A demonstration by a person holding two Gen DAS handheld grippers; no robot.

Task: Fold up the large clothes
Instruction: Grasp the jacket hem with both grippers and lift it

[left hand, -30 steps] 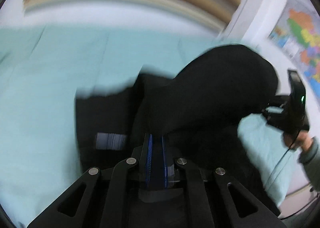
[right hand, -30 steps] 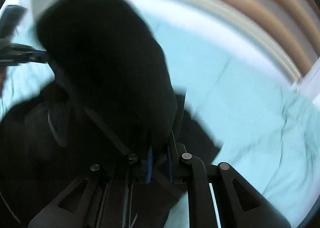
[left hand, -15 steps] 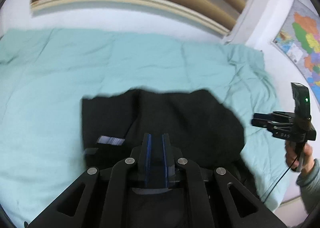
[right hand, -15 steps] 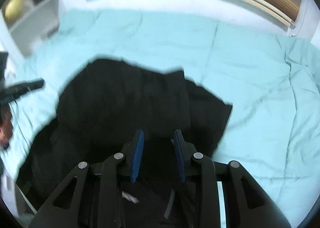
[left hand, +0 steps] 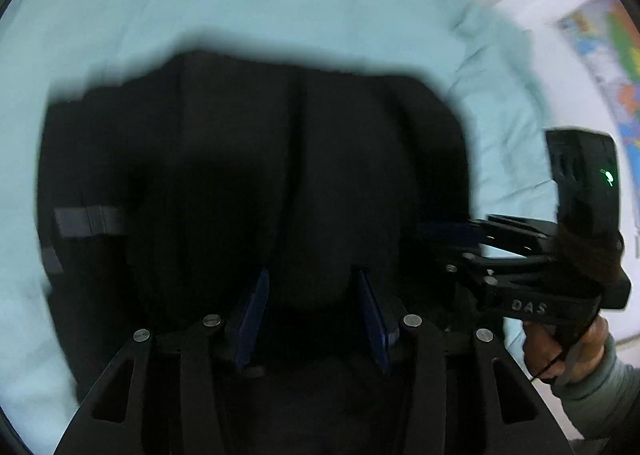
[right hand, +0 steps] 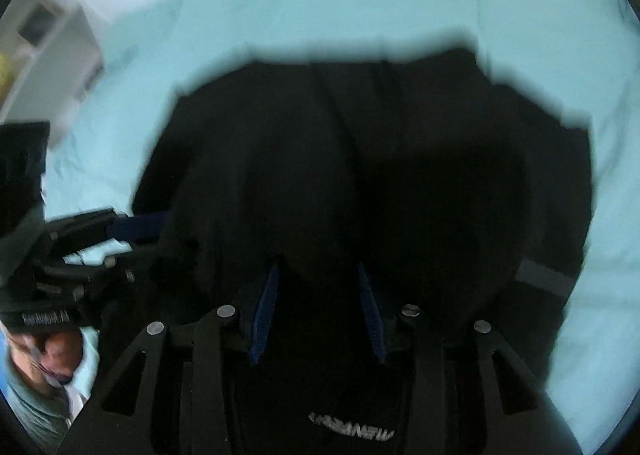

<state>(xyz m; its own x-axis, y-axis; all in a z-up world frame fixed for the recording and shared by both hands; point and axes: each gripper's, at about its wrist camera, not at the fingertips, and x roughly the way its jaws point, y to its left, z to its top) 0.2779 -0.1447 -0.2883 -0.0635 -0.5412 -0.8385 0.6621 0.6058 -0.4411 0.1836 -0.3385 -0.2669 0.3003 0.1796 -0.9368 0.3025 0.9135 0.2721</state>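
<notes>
I see both my left gripper (left hand: 312, 295) and right gripper (right hand: 318, 293) have just been opening, holding nothing, with the black garment (left hand: 248, 159) directly below them on the bed (left hand: 240, 3).

Both wrist views look steeply down, close over the black garment (left hand: 304, 159); each shows it.

Both wrist views heavily motion-blurred; edges of the black garment (left hand: 248, 183) smear into the pale teal bed cover (left hand: 240, 3). Soft, even, diffuse light, source not visible; cover reads bright, slightly washed. Garment underexposed, folds barely legible. No glare. Fisheye bends the frame, dark vignette at corners. Small green indicator light (left hand: 609, 176) glows sharply. Wall map (left hand: 612, 51) out of focus.
</notes>
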